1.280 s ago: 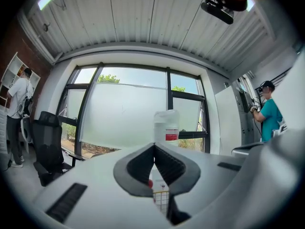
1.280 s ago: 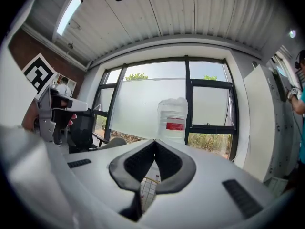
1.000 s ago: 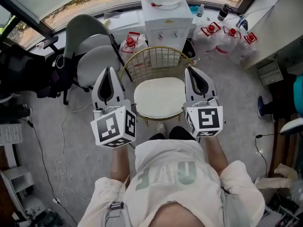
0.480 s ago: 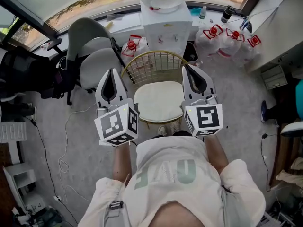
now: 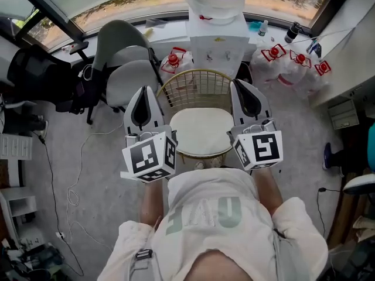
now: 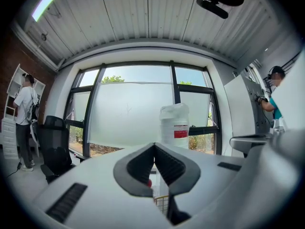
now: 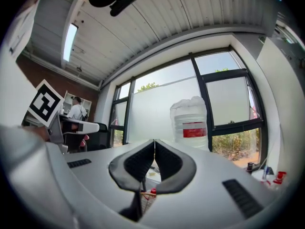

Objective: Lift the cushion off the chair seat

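Observation:
A round cream cushion (image 5: 201,130) lies on the seat of a gold wire chair (image 5: 196,88), seen in the head view. My left gripper (image 5: 145,89) hovers above the floor just left of the chair, shut and empty. On the chair's right side my right gripper (image 5: 238,83) is held the same way, also shut on nothing. Neither touches the cushion. In the left gripper view the left gripper (image 6: 154,145) has its jaws meeting at the tip; in the right gripper view the right gripper (image 7: 154,141) shows the same. Both point level toward the window.
A white water dispenser (image 5: 215,31) with its bottle (image 6: 174,125) stands right behind the chair. A grey chair (image 5: 124,69) is at the left, beside dark office gear (image 5: 41,75). Water jugs (image 5: 293,63) crowd the back right. Cables (image 5: 73,180) trail over the floor.
Both grippers stayed shut and edged forward alongside the chair, the right one rising a little. The head view shifted slightly. The cushion has not moved.

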Tool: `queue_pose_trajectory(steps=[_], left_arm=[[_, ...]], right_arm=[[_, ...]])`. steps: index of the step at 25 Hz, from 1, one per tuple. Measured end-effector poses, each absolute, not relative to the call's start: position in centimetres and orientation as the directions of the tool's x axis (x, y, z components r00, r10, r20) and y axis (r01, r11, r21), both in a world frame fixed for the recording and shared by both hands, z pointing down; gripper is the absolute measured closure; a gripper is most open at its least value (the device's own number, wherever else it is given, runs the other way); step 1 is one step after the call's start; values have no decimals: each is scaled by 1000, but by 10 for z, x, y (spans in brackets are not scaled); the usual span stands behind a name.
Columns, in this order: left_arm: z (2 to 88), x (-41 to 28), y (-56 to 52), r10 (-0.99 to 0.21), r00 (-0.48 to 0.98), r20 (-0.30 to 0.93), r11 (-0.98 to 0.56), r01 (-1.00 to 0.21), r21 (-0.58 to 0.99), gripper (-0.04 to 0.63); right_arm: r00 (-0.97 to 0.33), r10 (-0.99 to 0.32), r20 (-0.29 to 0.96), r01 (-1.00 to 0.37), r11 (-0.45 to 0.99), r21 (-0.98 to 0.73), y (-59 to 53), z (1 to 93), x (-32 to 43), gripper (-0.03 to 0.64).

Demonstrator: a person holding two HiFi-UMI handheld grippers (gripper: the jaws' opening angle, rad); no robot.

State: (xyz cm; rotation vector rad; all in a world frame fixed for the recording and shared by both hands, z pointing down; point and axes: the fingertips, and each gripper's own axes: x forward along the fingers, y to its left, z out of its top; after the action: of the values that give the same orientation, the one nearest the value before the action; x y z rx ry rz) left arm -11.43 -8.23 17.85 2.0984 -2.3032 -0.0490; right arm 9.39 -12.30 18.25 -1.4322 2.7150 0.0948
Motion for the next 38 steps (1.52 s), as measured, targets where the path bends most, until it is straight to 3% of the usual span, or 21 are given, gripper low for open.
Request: queue_pose_trajectory(steps=[5, 11, 16, 18, 26, 32, 38], left_arm=[[186, -126, -76, -993, -115, 4, 115, -993, 38, 581], [210, -137, -77, -996, -73, 42, 78, -988, 131, 577], [260, -144, -94, -988, -21, 154, 49, -983, 179, 423], [291, -148, -102, -976, -1, 217, 44, -980, 194, 387], [481, -163, -116, -881, 61, 470, 82, -957, 278, 383], [653, -177, -113, -723, 56, 688, 208, -933, 295, 382], [742, -179, -107, -618, 63, 783, 276, -916, 292, 382]], right_arm=[[-636, -758, -145, -760, 648, -54, -121, 181, 75, 599], [-701, -708, -87, -706, 706, -57, -127, 198, 47, 600], [-753, -658, 4, -657, 751, -69, -137, 225, 25, 599], [-768, -638, 51, -640, 765, -76, -142, 243, 14, 598], [-768, -591, 247, -633, 758, -156, -152, 366, 4, 598], [-760, -547, 350, -630, 752, -194, -153, 460, 2, 600], [-774, -488, 404, -610, 745, -270, -136, 520, -13, 599]])
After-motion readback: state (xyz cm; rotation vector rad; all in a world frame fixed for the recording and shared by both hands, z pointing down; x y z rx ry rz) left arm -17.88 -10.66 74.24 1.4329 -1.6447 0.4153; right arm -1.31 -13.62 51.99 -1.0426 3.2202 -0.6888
